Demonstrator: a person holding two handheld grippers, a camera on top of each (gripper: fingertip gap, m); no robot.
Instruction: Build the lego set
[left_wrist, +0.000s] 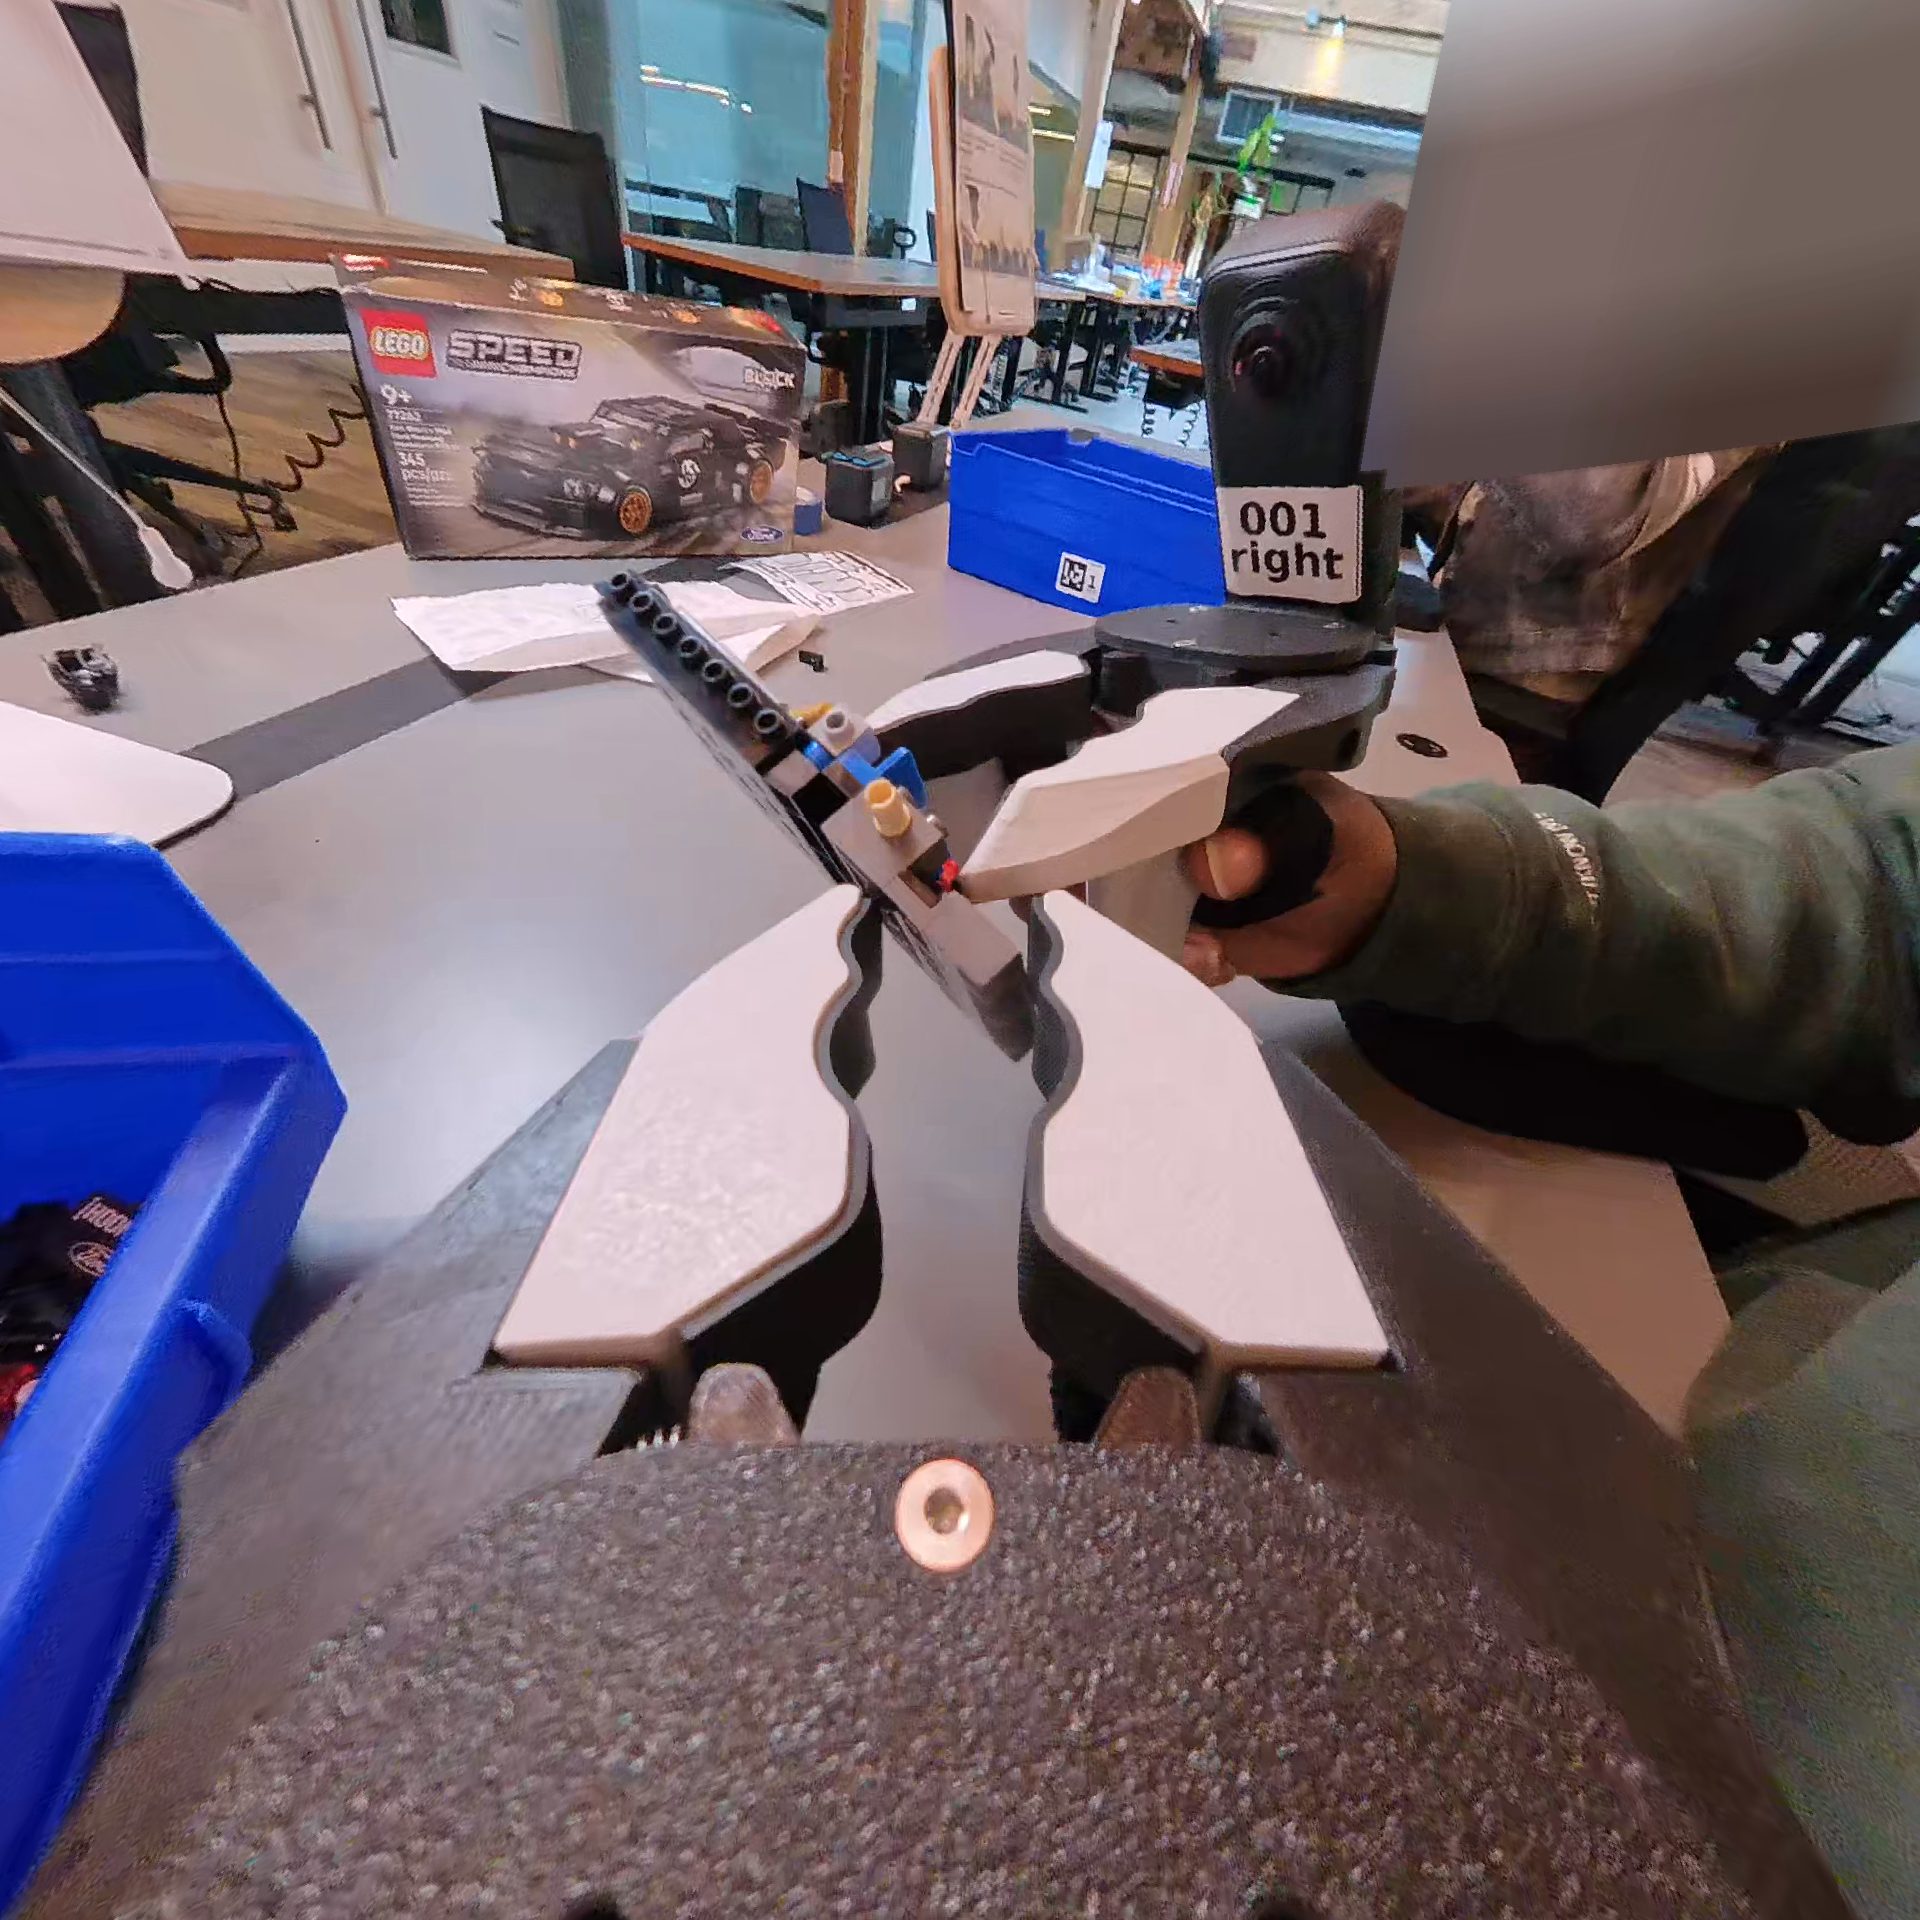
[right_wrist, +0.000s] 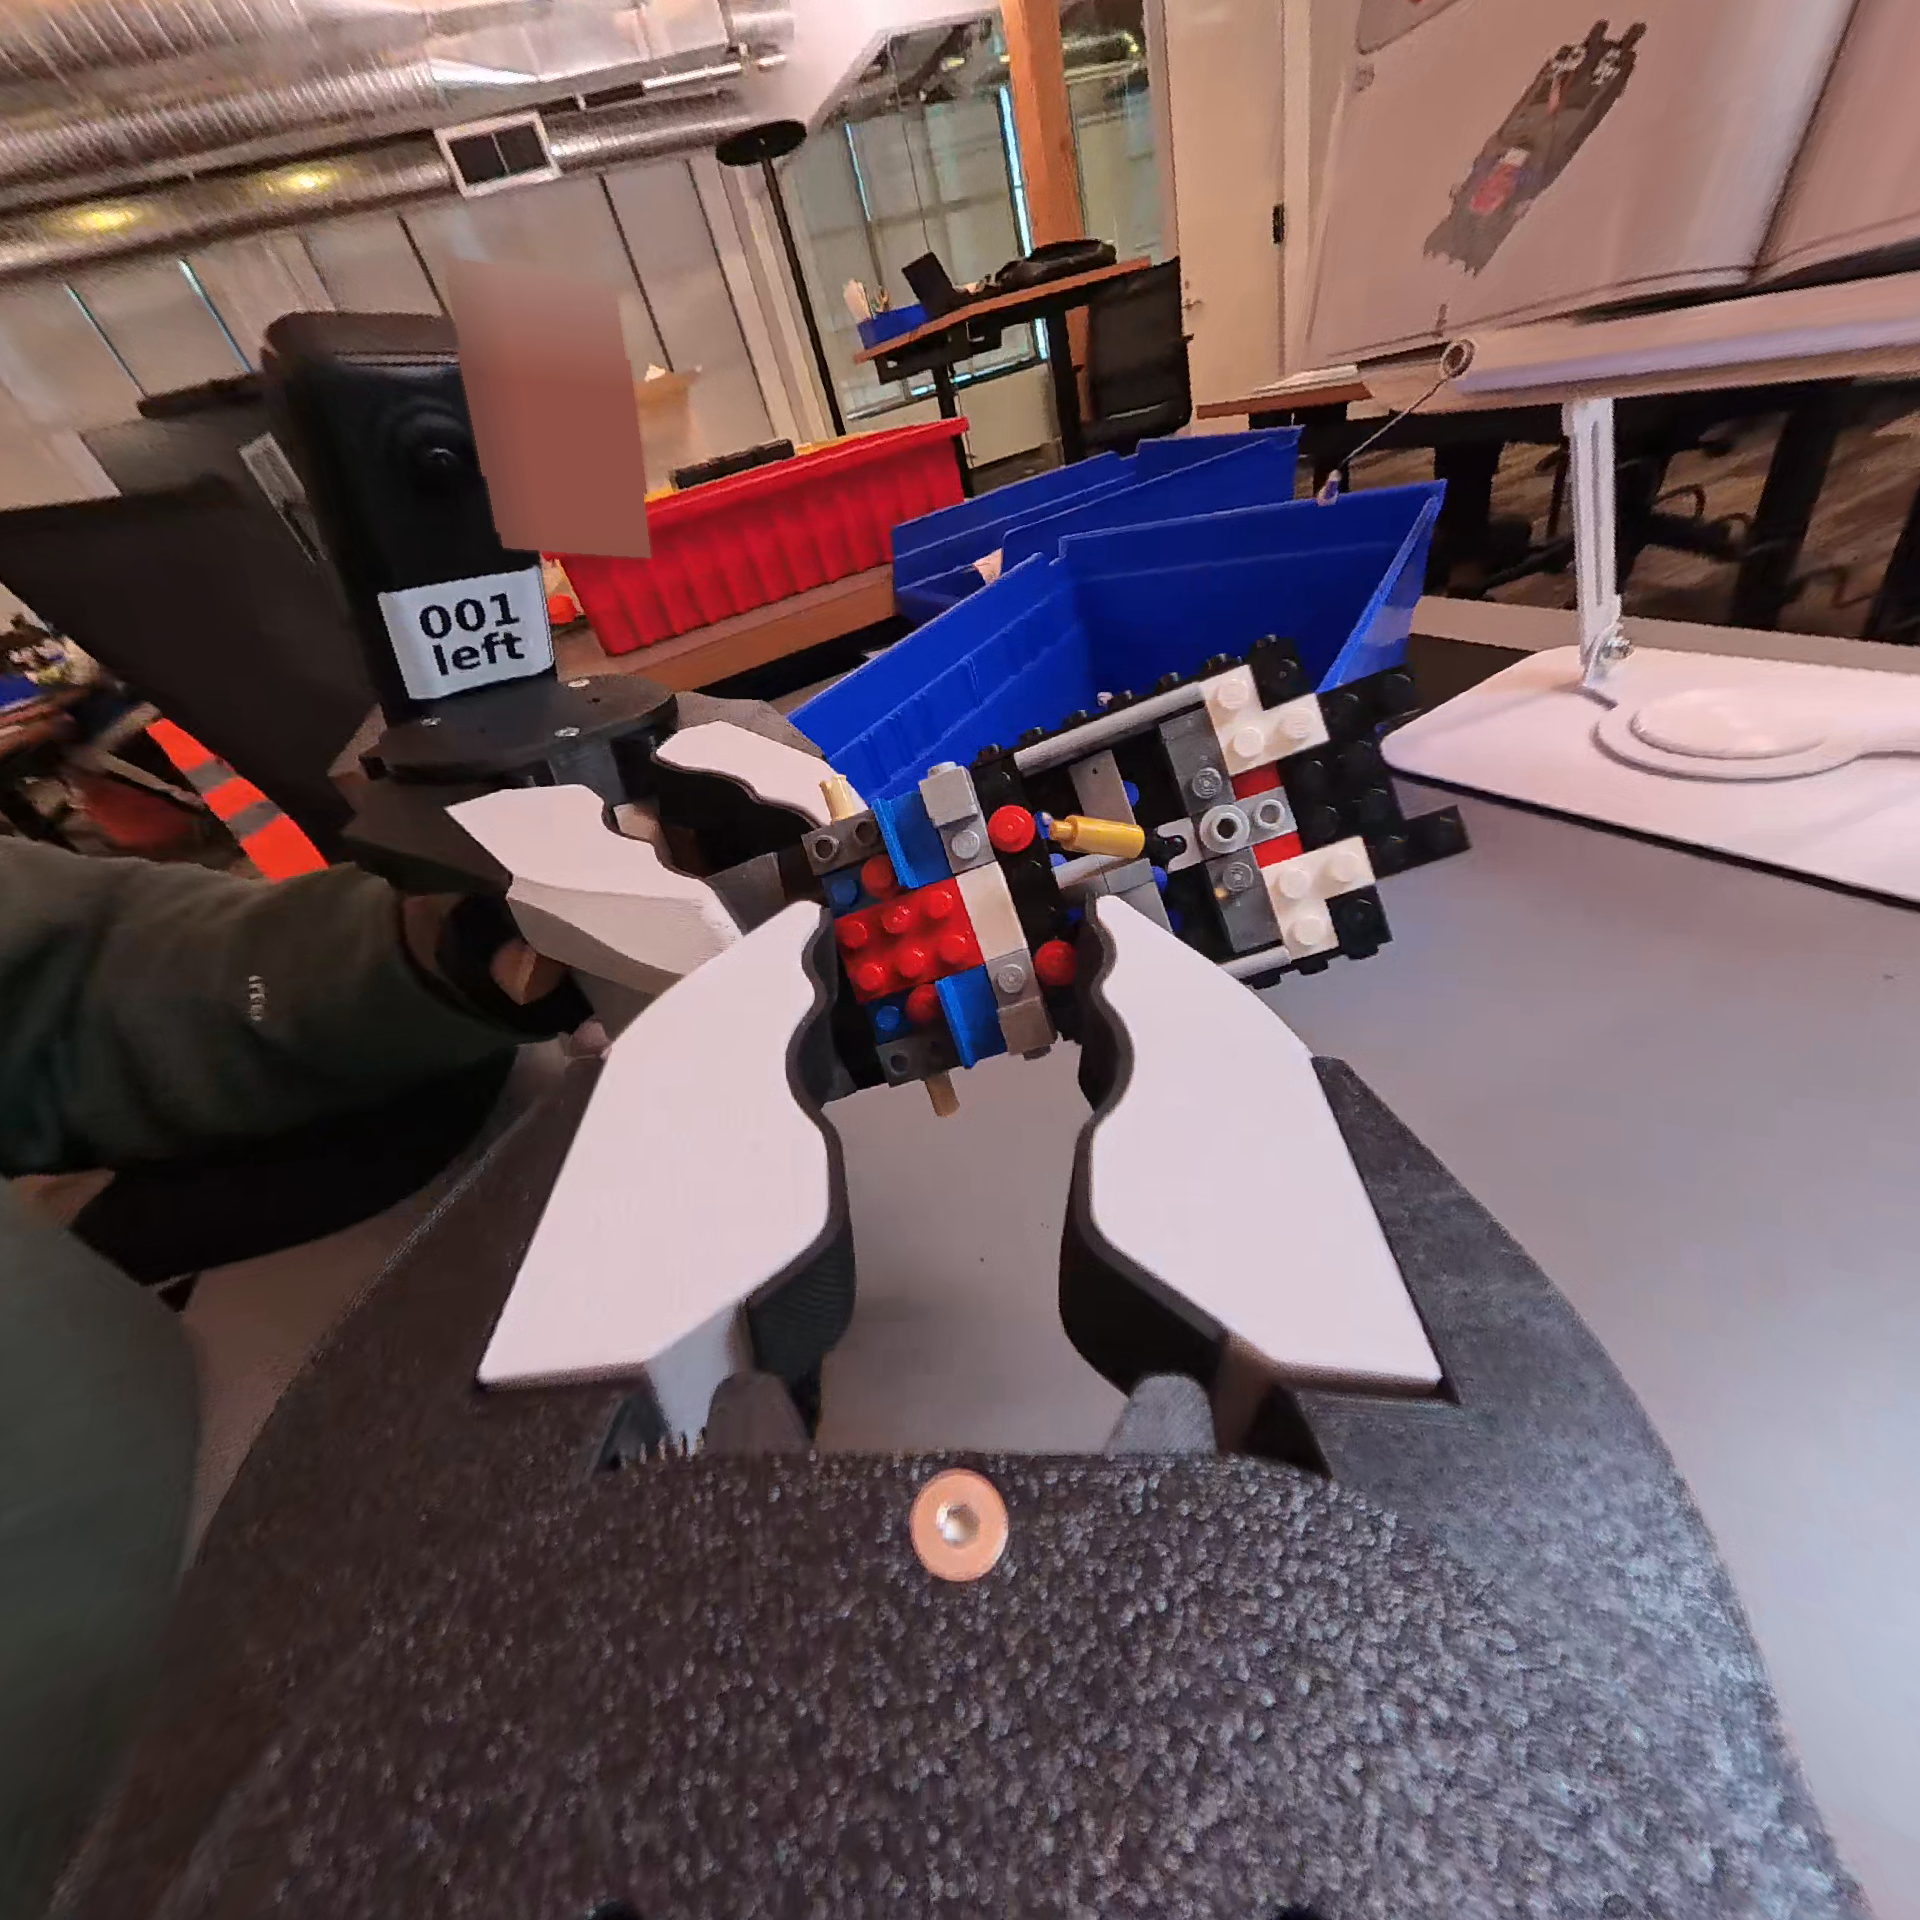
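brick assembly (right_wrist: 956, 935) is off the table (left_wrist: 468, 883), tilted, pinned between both tongs near frame centre in both views.
left tongs (left_wrist: 951, 935): clenched on the lower end of the assembly's black base plate, edge-on between the fingers.
right tongs (right_wrist: 961, 935): closed across the red/blue/white end of the assembly, both fingertips touching its sides. a hand (left_wrist: 1278, 894) in a green sleeve grips the right handle, right of centre.

around it: toy set box (left_wrist: 582, 436) standing upper left, paper sheets (left_wrist: 582, 623) flat in front of it, blue bin (left_wrist: 1070, 520) upper right of centre, second blue bin (left_wrist: 135, 1091) at the left edge with dark parts inside, small black piece (left_wrist: 88, 670) loose far left.

view differences:
- left wrist view shows the assembly only edge-on, with a stud row along the top edge; it alone shows the box and sheets.
- right wrist view shows the studded face: yellow pins, grey axles and white plates toward the right. it alone shows the stacked blue bins (right_wrist: 1195, 592), red bin (right_wrist: 769, 540), white stand base (right_wrist: 1662, 727) and open booklet (right_wrist: 1558, 156) upper right.
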